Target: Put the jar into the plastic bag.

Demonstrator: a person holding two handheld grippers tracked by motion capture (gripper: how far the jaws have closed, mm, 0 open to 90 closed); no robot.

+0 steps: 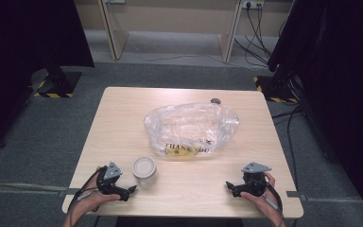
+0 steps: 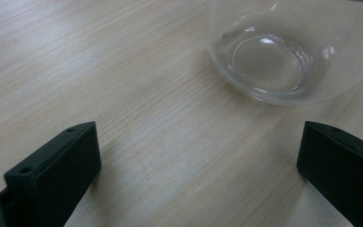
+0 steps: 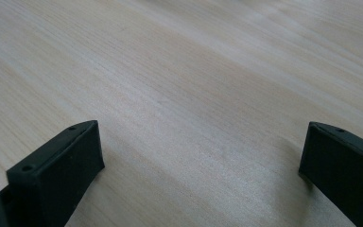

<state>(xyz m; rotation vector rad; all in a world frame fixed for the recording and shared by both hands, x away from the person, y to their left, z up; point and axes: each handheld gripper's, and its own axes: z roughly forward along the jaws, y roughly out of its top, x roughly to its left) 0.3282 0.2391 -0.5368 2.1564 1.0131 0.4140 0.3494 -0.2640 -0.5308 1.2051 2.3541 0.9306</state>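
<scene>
1. Two grippers rest low on the near edge of the table (image 1: pixel 123 113), and nothing is held yet, so the work looks barely begun.
2. At the left, the left gripper (image 1: pixel 128 191) lies just beside a small glass jar (image 1: pixel 144 171); its jaws stand spread wide with bare wood between them, and the jar sits ahead and off to one side in the left gripper view (image 2: pixel 269 56), not between the jaws.
3. Mid-table, well apart from both grippers, lies a crumpled clear plastic bag (image 1: pixel 191 127) printed "THANK YOU"; something yellowish shows through near the print, too blurred to name.
4. A small dark round thing (image 1: pixel 215 100) sits at the far edge behind the bag; I cannot tell what it is.
5. At the right, the right gripper (image 1: pixel 230 187) also has its jaws parted wide over bare tabletop.
6. Left to do, as I judge it: closing on the jar and bringing it together with the bag.
</scene>
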